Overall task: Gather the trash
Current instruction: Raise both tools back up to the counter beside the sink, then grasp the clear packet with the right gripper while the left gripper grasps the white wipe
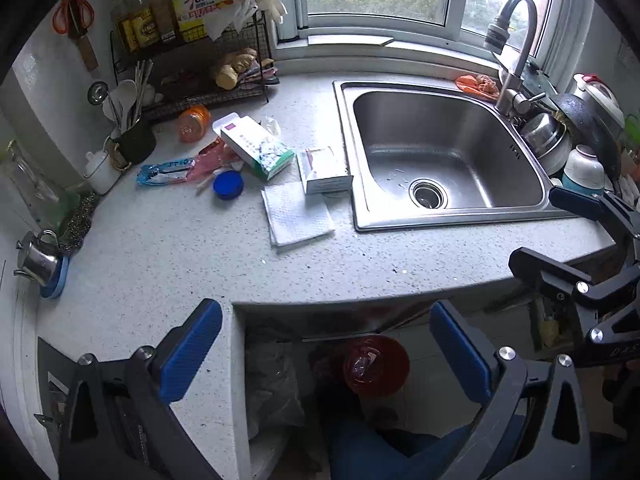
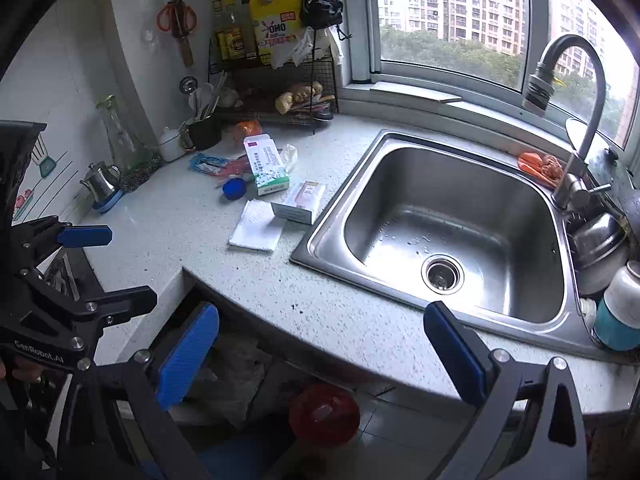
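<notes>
Trash lies on the speckled counter [image 1: 168,264] left of the sink: a green-and-white carton [image 1: 256,148], a small white box [image 1: 324,170], a folded paper towel [image 1: 298,214], a blue lid [image 1: 228,185], a blue wrapper [image 1: 164,172] and an orange jar [image 1: 194,123] on its side. The carton [image 2: 266,168], white box [image 2: 300,202] and towel [image 2: 258,228] also show in the right wrist view. A red bin [image 1: 376,364] [image 2: 324,414] stands on the floor below the counter edge. My left gripper [image 1: 326,350] [image 2: 108,268] and right gripper [image 2: 322,352] [image 1: 560,232] both hang open and empty near that edge.
A steel sink [image 1: 516,216] with a tall faucet [image 1: 520,40] fills the right. Stacked pots and bowls [image 1: 560,140] crowd its right side. A wire rack [image 1: 188,64] with bottles, a utensil cup [image 1: 134,142] and a steel teapot [image 1: 38,258] line the left wall.
</notes>
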Demonstrator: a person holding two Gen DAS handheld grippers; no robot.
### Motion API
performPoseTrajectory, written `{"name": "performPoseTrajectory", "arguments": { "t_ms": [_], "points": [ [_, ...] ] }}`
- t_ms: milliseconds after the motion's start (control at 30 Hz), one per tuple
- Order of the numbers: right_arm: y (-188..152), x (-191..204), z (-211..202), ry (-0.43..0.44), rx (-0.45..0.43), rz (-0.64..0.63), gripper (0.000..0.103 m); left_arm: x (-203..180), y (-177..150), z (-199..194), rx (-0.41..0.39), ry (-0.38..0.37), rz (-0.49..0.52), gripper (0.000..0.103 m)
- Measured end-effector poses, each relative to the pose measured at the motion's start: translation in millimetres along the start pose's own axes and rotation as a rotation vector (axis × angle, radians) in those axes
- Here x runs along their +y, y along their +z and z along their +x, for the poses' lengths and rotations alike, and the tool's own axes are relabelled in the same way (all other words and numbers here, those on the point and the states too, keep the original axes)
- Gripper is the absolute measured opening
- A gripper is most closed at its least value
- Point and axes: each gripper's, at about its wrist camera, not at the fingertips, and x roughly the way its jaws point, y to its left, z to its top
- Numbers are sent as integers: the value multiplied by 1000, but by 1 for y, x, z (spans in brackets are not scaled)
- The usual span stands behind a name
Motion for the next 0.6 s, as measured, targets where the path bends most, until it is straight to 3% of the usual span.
{"name": "performPoseTrajectory", "arguments": {
  "t_ms": [267, 500, 600],
  "points": [
    [48, 15, 50, 62, 37, -95, 102, 48, 38, 38, 47, -15, -38, 103],
    [87, 27, 103, 42, 128, -180, 102, 88, 64, 81, 102, -65, -68, 103],
    [98, 34, 126, 49, 166, -231, 97, 102, 69, 102, 137, -81, -86, 103]
  ]
}}
